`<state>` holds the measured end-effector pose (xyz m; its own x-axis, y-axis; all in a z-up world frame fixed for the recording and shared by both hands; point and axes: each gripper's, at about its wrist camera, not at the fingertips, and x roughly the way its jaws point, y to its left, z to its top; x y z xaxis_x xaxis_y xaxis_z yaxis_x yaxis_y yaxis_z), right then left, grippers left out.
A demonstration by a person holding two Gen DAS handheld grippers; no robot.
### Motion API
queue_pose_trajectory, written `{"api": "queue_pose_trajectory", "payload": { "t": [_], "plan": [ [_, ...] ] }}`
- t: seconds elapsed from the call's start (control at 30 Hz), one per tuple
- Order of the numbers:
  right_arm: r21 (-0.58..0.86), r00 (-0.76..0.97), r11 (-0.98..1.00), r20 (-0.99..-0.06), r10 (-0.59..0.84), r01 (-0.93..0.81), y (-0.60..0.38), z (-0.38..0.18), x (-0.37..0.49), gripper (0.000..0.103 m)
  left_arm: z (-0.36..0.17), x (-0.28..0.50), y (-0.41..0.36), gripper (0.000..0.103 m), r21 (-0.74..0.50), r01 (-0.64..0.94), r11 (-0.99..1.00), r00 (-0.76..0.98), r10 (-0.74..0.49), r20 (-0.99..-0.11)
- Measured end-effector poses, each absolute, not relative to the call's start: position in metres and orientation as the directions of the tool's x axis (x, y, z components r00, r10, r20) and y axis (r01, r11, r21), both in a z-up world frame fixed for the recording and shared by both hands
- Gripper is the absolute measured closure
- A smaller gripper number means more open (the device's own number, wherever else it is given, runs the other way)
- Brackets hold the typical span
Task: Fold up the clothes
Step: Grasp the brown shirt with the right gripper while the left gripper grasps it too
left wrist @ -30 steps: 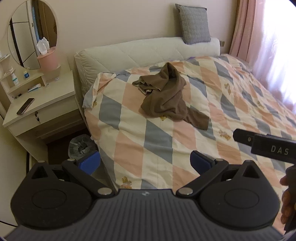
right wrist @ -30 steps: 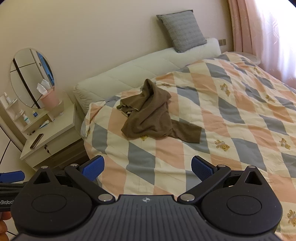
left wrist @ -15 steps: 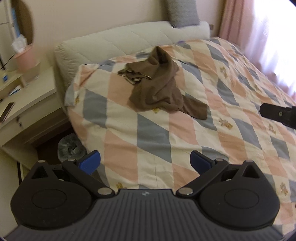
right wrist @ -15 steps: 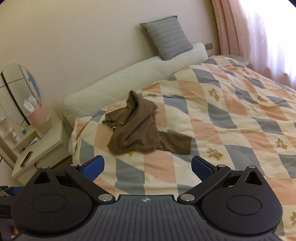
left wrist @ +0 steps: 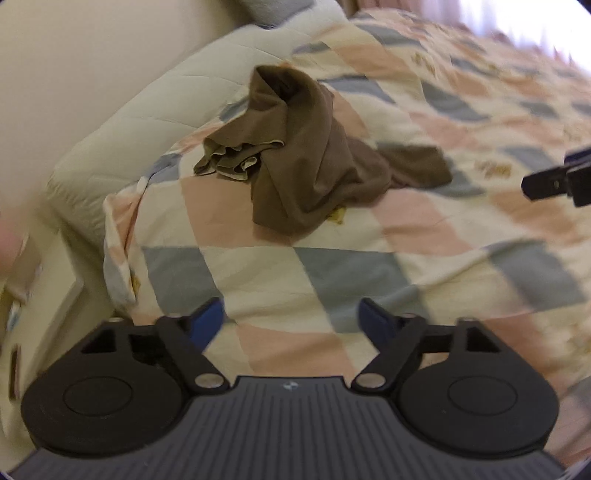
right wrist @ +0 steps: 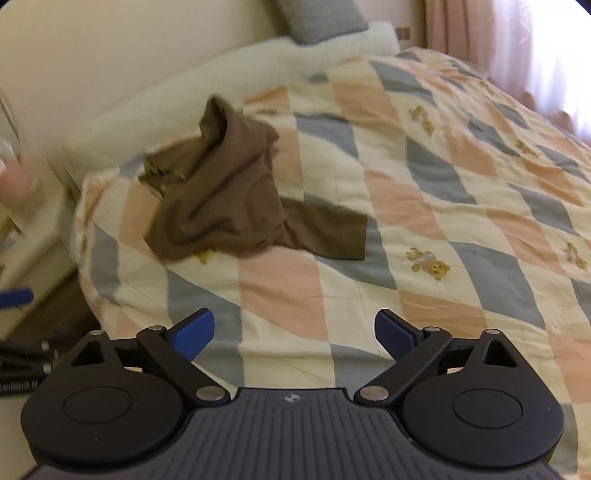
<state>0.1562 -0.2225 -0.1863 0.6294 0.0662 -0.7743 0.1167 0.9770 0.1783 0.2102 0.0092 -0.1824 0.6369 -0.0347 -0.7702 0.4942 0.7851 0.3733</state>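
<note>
Bed (right wrist: 461,206) fills most of both views, covered w/ a quilt (left wrist: 332,258) in pink, grey-blue and cream diamonds w/ small bear prints. Taking the bed as landmark: pale padded headboard (right wrist: 184,88) runs along its far end, a grey cushion (right wrist: 317,18) leans on top of that headboard, pink curtain (right wrist: 454,26) hangs beyond the bed's far right corner, and a cream bedside unit (left wrist: 40,295) sits off the bed's left edge, blurred. Brown garment (right wrist: 229,199) lies crumpled on the bed near the headboard end, toward the left edge; it's bunched into a peak at the back, waistband or hem folds spill to the left, one flat piece (right wrist: 328,232) stretches right across the quilt. Can't tell what kind of garment. Left gripper (left wrist: 291,317) hangs over the bed's near edge, blue pads spread wide, nothing between them, well apart from the garment. Right gripper (right wrist: 294,330) also over the near part of the bed, pads spread wide, empty, garment ahead and to its left. In the left wrist view the right gripper's black tip shows at the right edge above the quilt; in the right wrist view a blue pad (right wrist: 14,297) of the left gripper shows at the left edge, off the bed's side.
</note>
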Motion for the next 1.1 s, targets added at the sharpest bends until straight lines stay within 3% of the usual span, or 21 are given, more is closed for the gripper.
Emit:
{"api": "queue_pose_trajectory", "payload": {
  "t": [0.03, 0.27, 0.53, 0.6, 0.63, 0.67, 0.7, 0.73, 0.77, 0.8, 0.93, 1.1],
  "plan": [
    [0.160, 0.622, 0.981, -0.780, 0.059, 0.108, -0.219, -0.193, 0.166, 0.012, -0.191, 0.220, 0.009, 0.040, 0.398, 0.509, 0.763, 0.646, -0.033, -0.762],
    [-0.070, 0.622, 0.996, -0.783, -0.026, -0.046, -0.195, -0.254, 0.242, 0.027, -0.262, 0.275, -0.001, 0.039, 0.642, 0.589, 0.491, 0.760, -0.067, -0.647],
    [-0.386, 0.657, 0.893, -0.739, -0.149, -0.233, -0.178, -0.330, 0.313, 0.027, -0.325, 0.313, -0.001, 0.035, 0.787, 0.575, 0.223, 0.818, -0.174, -0.548],
    [-0.426, 0.670, 0.862, -0.728, -0.145, -0.276, -0.173, -0.344, 0.328, 0.028, -0.330, 0.323, -0.003, 0.037, 0.793, 0.575, 0.202, 0.817, -0.196, -0.542],
    [-0.437, 0.680, 0.849, -0.721, -0.133, -0.297, -0.171, -0.350, 0.335, 0.028, -0.331, 0.327, -0.005, 0.043, 0.796, 0.573, 0.194, 0.818, -0.204, -0.539],
    [-0.439, 0.692, 0.840, -0.714, -0.110, -0.319, -0.168, -0.353, 0.341, 0.028, -0.331, 0.331, -0.006, 0.049, 0.797, 0.574, 0.189, 0.816, -0.212, -0.538],
    [-0.435, 0.700, 0.833, -0.709, -0.083, -0.341, -0.165, -0.353, 0.347, 0.031, -0.327, 0.337, -0.008, 0.071, 0.785, 0.586, 0.202, 0.808, -0.216, -0.548],
    [-0.431, 0.708, 0.826, -0.704, -0.056, -0.363, -0.162, -0.354, 0.352, 0.050, -0.322, 0.343, -0.009, 0.089, 0.769, 0.600, 0.220, 0.799, -0.220, -0.560],
    [-0.416, 0.714, 0.830, -0.700, -0.032, -0.371, -0.162, -0.350, 0.355, 0.066, -0.316, 0.349, -0.010, 0.092, 0.746, 0.619, 0.246, 0.785, -0.226, -0.577],
    [-0.377, 0.719, 0.858, -0.695, -0.014, -0.349, -0.168, -0.339, 0.355, 0.092, -0.303, 0.356, -0.010, 0.094, 0.709, 0.645, 0.284, 0.764, -0.242, -0.598],
    [-0.209, 0.743, 0.943, -0.667, 0.057, -0.259, -0.193, -0.293, 0.355, 0.093, -0.246, 0.375, -0.007, 0.096, 0.581, 0.684, 0.441, 0.721, -0.294, -0.627],
    [0.008, 0.802, 0.991, -0.586, 0.114, -0.135, -0.227, -0.228, 0.345, 0.094, -0.153, 0.389, 0.003, 0.098, 0.440, 0.643, 0.626, 0.741, -0.363, -0.566]
  ]
}}
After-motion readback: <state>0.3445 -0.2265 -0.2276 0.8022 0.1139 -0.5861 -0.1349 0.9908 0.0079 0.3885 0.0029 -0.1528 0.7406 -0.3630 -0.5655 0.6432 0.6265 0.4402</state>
